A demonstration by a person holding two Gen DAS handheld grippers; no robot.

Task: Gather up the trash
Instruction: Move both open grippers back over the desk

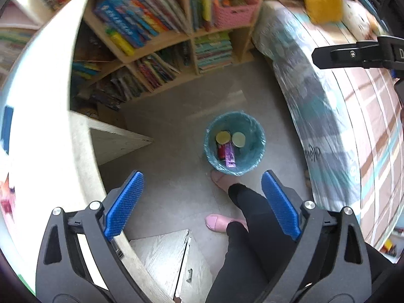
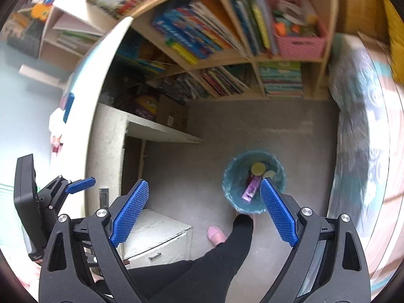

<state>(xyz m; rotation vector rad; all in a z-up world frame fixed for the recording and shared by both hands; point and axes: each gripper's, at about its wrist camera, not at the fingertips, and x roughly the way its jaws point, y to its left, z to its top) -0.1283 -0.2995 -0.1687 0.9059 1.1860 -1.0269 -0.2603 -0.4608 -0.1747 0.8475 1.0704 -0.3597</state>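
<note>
A small bin with a teal liner (image 1: 250,160) stands on the grey floor below me, also in the right wrist view (image 2: 233,189). Inside lie two round yellowish lids (image 1: 223,137), a purple wrapper (image 1: 229,157) and a red item. My left gripper (image 1: 202,202) is open and empty, high above the floor near the bin. My right gripper (image 2: 204,209) is open and empty too, above the bin's left side. The wrapper shows in the right wrist view (image 2: 250,189).
A white desk (image 1: 50,126) with drawers (image 2: 156,240) is at the left. A bookshelf (image 1: 161,40) stands behind, a bed (image 1: 353,116) at the right. The person's legs and pink slippers (image 1: 217,221) stand beside the bin.
</note>
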